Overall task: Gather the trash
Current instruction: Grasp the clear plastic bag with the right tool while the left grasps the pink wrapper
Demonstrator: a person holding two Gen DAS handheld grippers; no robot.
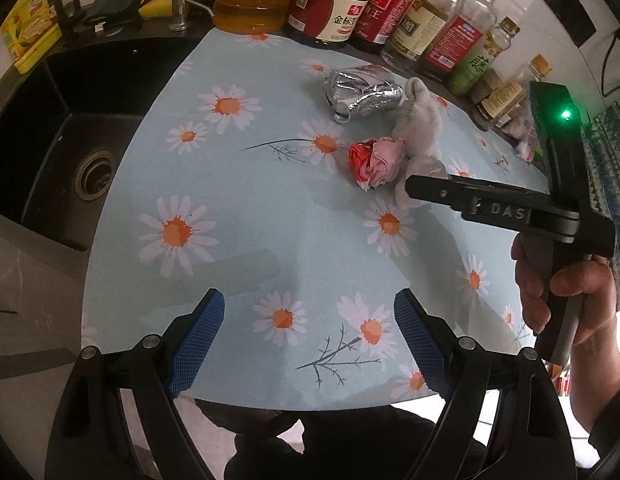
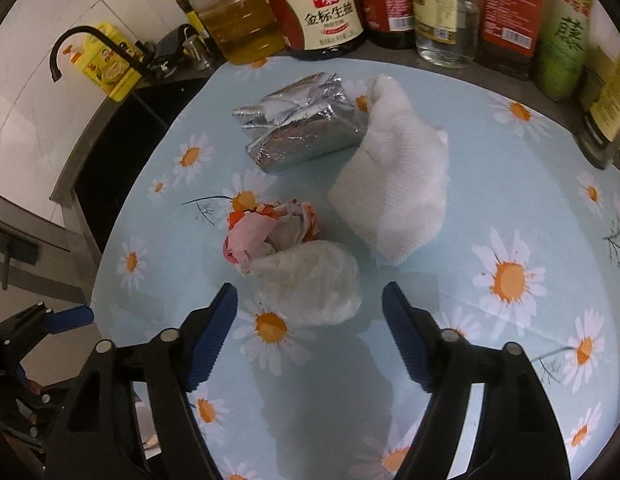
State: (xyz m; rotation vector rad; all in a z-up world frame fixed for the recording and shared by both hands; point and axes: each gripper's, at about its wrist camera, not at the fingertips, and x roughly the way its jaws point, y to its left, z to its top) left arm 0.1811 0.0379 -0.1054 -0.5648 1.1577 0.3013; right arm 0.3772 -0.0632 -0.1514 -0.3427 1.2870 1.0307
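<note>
Four pieces of trash lie bunched on the daisy-print tabletop (image 2: pixel 489 184), toward the row of bottles (image 2: pixel 441 8) at the back: one foil pack (image 2: pixel 298 136), one paper towel (image 2: pixel 393 184), one red-and-pink wrapper ball (image 2: pixel 270 228), and one pale crumpled wad (image 2: pixel 310 280), which looks like thin plastic or tissue, though the fisheye view leaves that unsure. The wad touches the wrapper ball; the towel leans against the foil pack.

The right gripper (image 2: pixel 310 312) hangs over the near edge of the wad with its fingers apart and nothing between the pads; the wad sits just ahead of the tips. The left gripper (image 1: pixel 310 320) is well apart from the pile, over bare cloth, its fingers wide apart and empty. From the left wrist view, the hand (image 1: pixel 565 296) on the right tool shows at the right edge.

All four pieces look light and will likely skid or lift at a touch. The wad and towel are soft and should squash in a grip, so a pinch across the thickest middle would hold best. The wrapper ball is springy; take it across its bulk. The foil pack is stiffer and slick, so closing on a creased end or across its narrow width seems safer than on its smooth face. Nothing here looks fragile.

A black sink (image 1: pixel 70 128) lies to the left. No bin shows in either view.
</note>
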